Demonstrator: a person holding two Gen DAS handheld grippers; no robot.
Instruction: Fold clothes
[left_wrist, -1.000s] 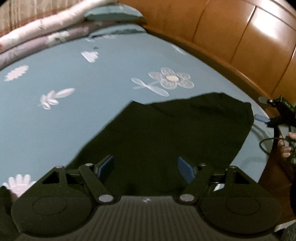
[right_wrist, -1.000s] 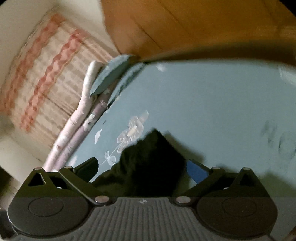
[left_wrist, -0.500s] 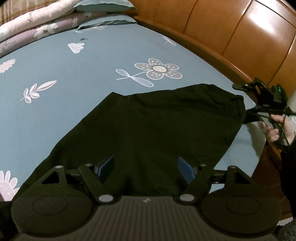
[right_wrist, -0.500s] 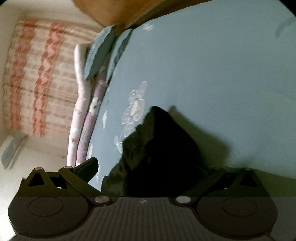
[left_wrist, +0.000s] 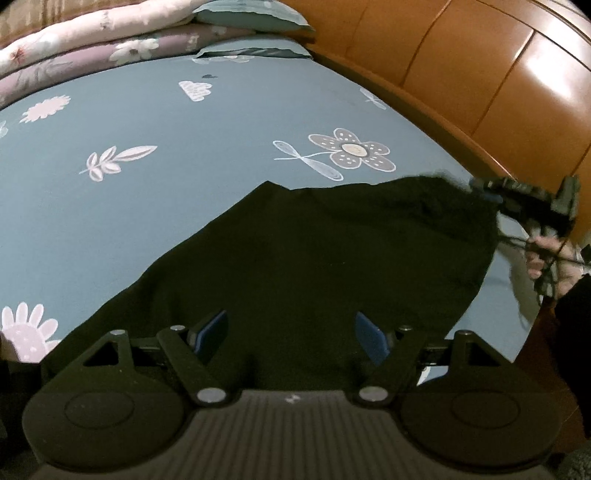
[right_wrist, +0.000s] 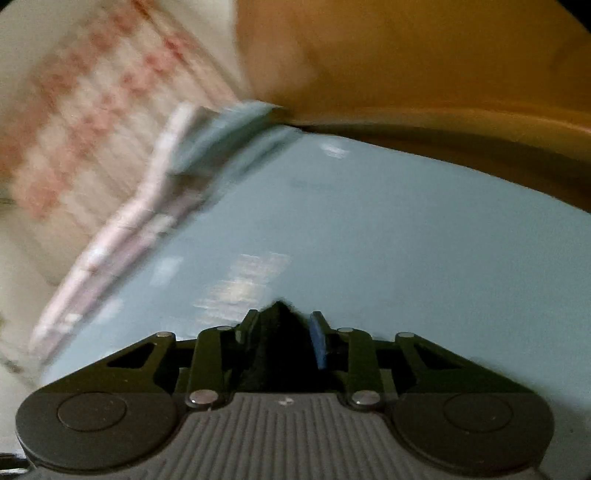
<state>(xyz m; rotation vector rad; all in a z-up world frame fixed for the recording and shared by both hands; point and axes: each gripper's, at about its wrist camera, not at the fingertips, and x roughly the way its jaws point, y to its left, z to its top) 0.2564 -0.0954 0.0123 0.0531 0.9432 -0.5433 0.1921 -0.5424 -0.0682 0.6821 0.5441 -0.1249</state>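
A black garment (left_wrist: 317, 251) lies spread on the blue flowered bedsheet (left_wrist: 147, 118). My left gripper (left_wrist: 291, 334) is open, hovering over the garment's near edge, with cloth beneath and between its blue pads. My right gripper (right_wrist: 284, 332) is shut on the garment's far right corner (right_wrist: 279, 325); it also shows in the left wrist view (left_wrist: 484, 192), gripping that corner at the right side of the bed. The right wrist view is blurred by motion.
Folded quilts (left_wrist: 92, 48) and pillows (left_wrist: 251, 14) are stacked at the far end of the bed. A wooden headboard or wall panel (left_wrist: 480, 74) runs along the right side. A striped curtain (right_wrist: 92, 103) hangs beyond the quilts.
My right gripper has closed from open onto the garment's corner and moved, blurring its view. My left gripper stays open over the near edge, its view tilted slightly.
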